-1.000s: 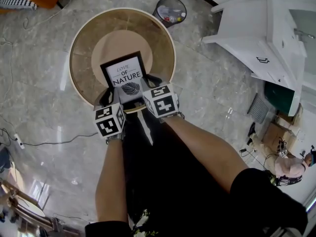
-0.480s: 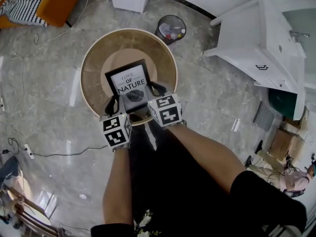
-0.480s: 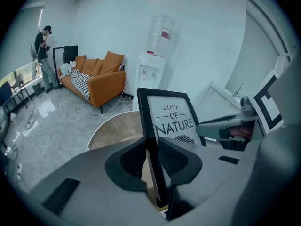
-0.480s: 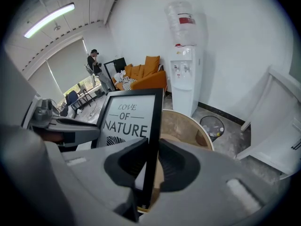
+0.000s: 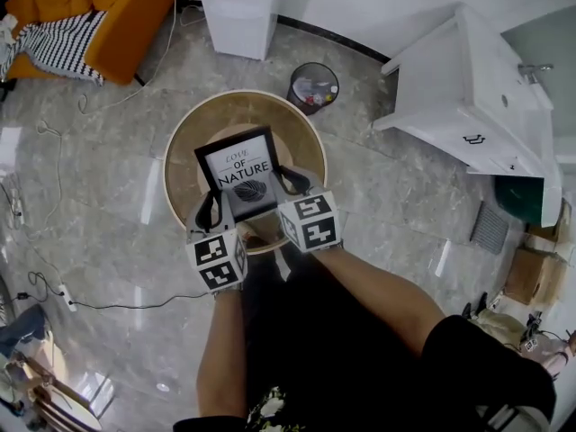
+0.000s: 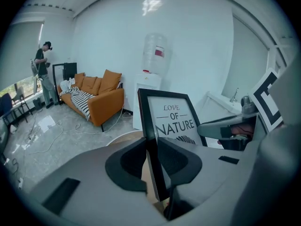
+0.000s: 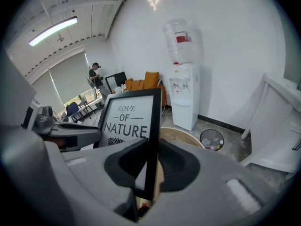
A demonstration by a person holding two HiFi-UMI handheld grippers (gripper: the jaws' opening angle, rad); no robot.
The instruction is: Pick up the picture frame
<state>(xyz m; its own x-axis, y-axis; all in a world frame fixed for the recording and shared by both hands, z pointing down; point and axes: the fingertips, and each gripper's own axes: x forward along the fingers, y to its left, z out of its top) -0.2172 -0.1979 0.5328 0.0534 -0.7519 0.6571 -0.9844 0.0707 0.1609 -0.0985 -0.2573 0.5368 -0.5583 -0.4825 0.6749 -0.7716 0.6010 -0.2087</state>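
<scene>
A black picture frame (image 5: 238, 174) with "LOVE OF NATURE" print hangs tilted above the round wooden table (image 5: 301, 138). My left gripper (image 5: 208, 209) is shut on its left edge and my right gripper (image 5: 292, 183) on its right edge. In the left gripper view the frame (image 6: 171, 119) stands upright with its black edge pinched between the pads of the left gripper (image 6: 151, 161). In the right gripper view the frame's (image 7: 129, 119) side rail is clamped in the right gripper (image 7: 151, 166), whose jaws have just been closing a little tighter on it.
A mesh waste bin (image 5: 313, 88) stands behind the table, with a water dispenser (image 5: 241, 7) and an orange sofa (image 5: 117, 16) along the wall. A white cabinet (image 5: 477, 97) is at the right. Cables (image 5: 54, 282) lie on the floor at the left. A person (image 6: 42, 72) stands far off.
Both grippers have risen together with the frame, lifting it off the table. The table looks smaller and farther below.
</scene>
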